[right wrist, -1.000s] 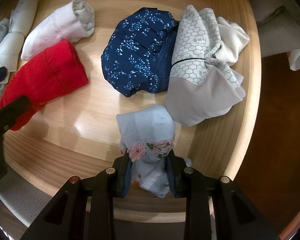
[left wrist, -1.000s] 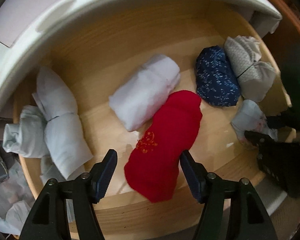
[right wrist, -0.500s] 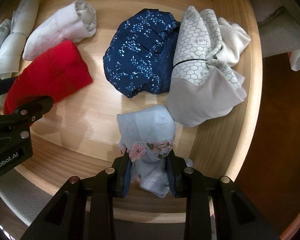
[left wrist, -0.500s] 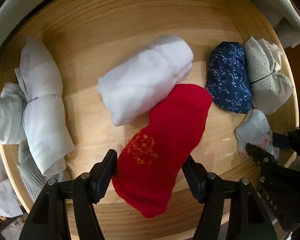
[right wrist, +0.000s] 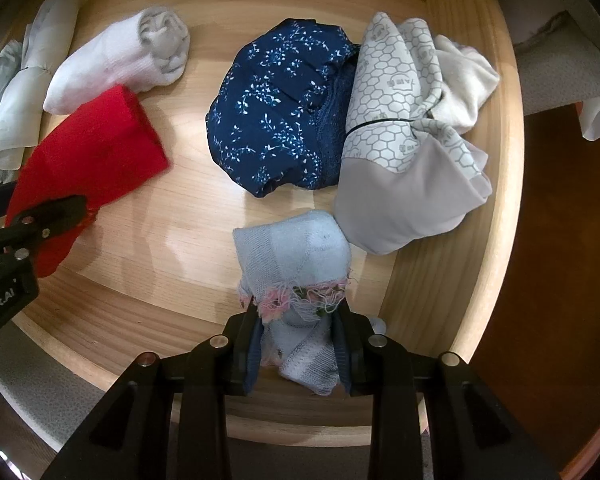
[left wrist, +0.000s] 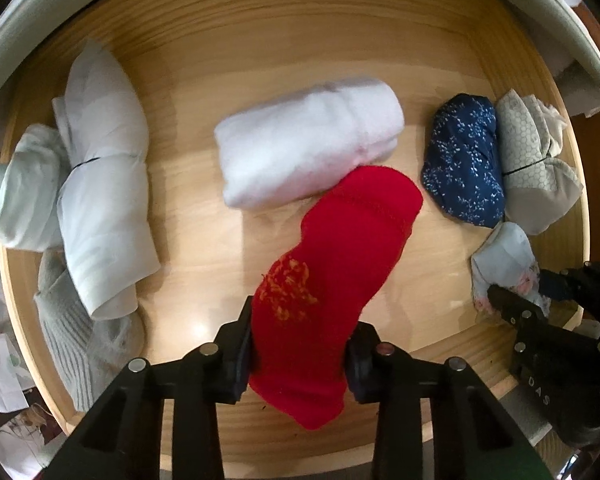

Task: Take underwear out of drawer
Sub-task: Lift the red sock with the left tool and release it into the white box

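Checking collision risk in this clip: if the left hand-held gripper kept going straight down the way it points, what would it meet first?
The left hand-held gripper is shut on the red roll, so the roll would press into the wooden drawer floor first; depth is unclear.

Left gripper (left wrist: 298, 354): matte black frame, two angular arms with triangular cut-outs. Round silver screw heads along each arm; one screw by the right-side finger looks reddish. Fingers (left wrist: 240, 350) are flat black blades with dark blue pads on the inner faces.

Right gripper (right wrist: 298, 350): same black build, same silver screws, one reddish at far left. Blue pads visible.

White lettering on both bodies, partly readable: "DAS", "obot.AI".
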Available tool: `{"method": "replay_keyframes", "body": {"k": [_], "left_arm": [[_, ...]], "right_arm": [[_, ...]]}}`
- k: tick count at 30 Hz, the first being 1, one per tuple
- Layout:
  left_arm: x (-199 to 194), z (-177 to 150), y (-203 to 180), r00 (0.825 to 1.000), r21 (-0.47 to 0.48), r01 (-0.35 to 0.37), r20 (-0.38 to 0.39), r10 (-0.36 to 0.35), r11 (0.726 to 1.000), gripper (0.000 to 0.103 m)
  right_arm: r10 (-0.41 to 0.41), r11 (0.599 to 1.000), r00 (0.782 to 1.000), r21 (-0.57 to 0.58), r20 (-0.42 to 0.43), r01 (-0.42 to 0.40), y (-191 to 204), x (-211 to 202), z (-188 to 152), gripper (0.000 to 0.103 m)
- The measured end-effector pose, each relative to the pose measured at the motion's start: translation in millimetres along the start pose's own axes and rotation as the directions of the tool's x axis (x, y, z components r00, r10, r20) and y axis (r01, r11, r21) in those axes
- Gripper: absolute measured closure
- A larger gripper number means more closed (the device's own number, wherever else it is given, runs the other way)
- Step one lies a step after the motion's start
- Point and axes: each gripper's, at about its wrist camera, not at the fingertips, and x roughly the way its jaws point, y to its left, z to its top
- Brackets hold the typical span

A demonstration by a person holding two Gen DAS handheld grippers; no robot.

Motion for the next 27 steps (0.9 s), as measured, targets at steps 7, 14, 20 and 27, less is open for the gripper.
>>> {"method": "replay_keyframes", "body": {"k": [7,14,20,27], "left_arm": [[-26,-26,10,0.999,-0.012,0.009,0.039,-0.008,1.0,0.067],[-59,-45,-6,0.995,0.022,0.009,0.099,-0.011,1.0,0.067],[-110,-60,-2,0.983,0.033,0.025,0.18,-0.031,0.999,0.067],[-177,-61,6,0.952,0.041,0.028,0.304,-0.039,0.999,0.067]], "right_arm": [[0.001,1.0,1.0,0.001,0.001,-0.001,0,0,0,0.077],[0.001,1.0,1.0,0.001,0.001,-0.001,0,1,0,0.077],[0.002,1.0,1.0,0.004,0.001,-0.002,0,0,0,0.076],[0.003,1.0,1.0,0.005,0.001,-0.003,0,0,1,0.076]]}}
